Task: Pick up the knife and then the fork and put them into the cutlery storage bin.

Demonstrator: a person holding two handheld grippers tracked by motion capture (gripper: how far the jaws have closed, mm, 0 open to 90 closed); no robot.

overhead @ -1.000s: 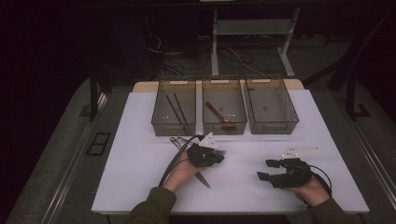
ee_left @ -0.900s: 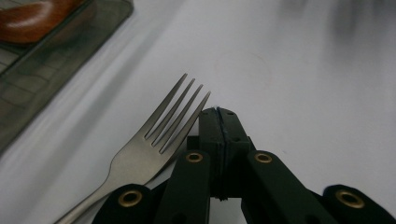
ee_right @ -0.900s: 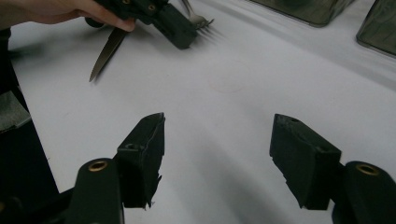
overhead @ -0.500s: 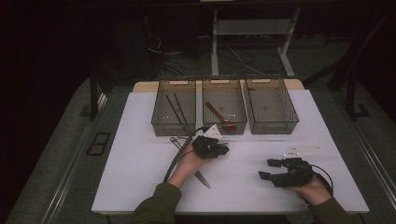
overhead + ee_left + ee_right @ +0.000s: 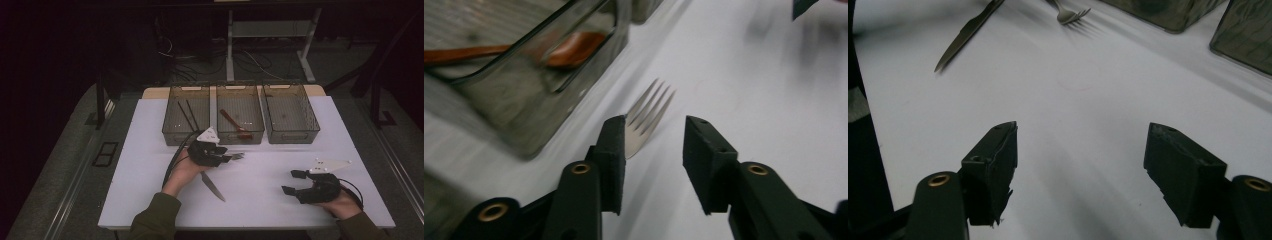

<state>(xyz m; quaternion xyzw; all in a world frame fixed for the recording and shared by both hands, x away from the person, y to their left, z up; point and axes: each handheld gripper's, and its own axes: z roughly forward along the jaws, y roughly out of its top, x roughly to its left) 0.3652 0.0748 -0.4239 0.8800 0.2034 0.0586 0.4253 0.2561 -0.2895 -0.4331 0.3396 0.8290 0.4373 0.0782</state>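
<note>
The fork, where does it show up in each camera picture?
High view: fork at centre, just right of the left gripper.
Left gripper view: centre, tines beside one pad, jaws apart.
Right gripper view: top edge, middle.
Shared landmark: the middle bin holding a wooden spoon.

This looks like a lab or test room, not a home. A white worktop [image 5: 280, 175] stands in a dark room with grey floor. Loose cables [image 5: 200, 55] lie under a metal desk frame [image 5: 270, 30] behind it. Three see-through bins [image 5: 240, 137] sit in a neat row.
</note>
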